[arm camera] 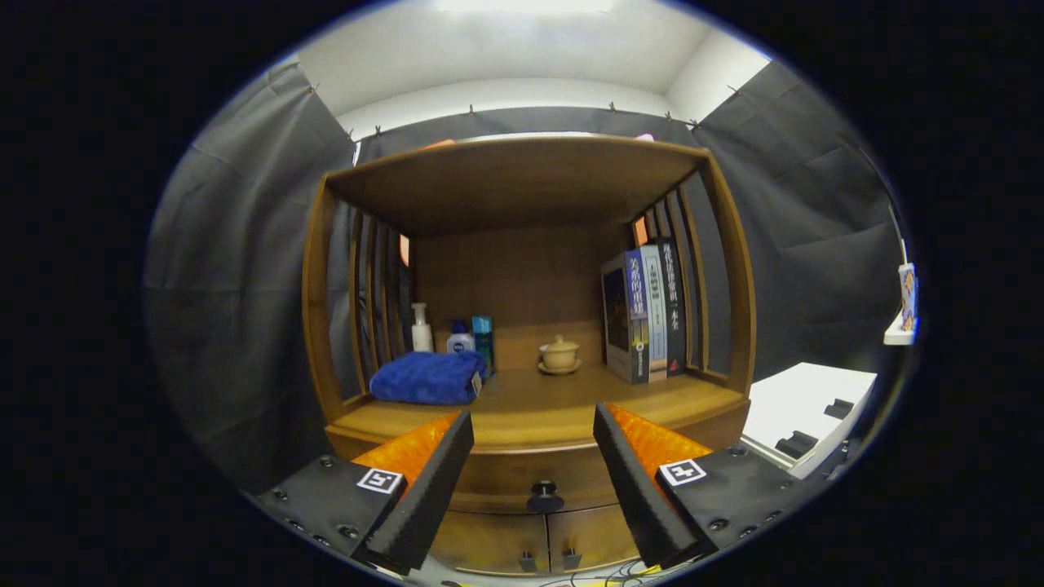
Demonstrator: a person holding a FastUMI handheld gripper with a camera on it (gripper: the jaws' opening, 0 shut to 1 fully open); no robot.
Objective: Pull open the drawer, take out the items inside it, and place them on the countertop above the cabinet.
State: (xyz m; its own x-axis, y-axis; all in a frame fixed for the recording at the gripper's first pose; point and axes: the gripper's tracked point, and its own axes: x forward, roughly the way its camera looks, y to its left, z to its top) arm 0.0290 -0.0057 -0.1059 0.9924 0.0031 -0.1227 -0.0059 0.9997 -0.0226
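Observation:
A wooden cabinet stands ahead, its countertop (563,408) under a shelf roof. Below the countertop runs the drawer front (522,473), closed, with a dark round knob (545,494) at its middle. My gripper (534,428) is open, with nothing between its fingers. The knob sits low between the two fingers, a short way beyond them. What the drawer holds is hidden.
On the countertop lie a folded blue towel (428,377), a white pump bottle (421,328), two small containers (471,337), a lidded tea cup on a saucer (559,355) and upright books (648,314). Two small doors (542,538) sit under the drawer. A white table (803,403) stands to the right.

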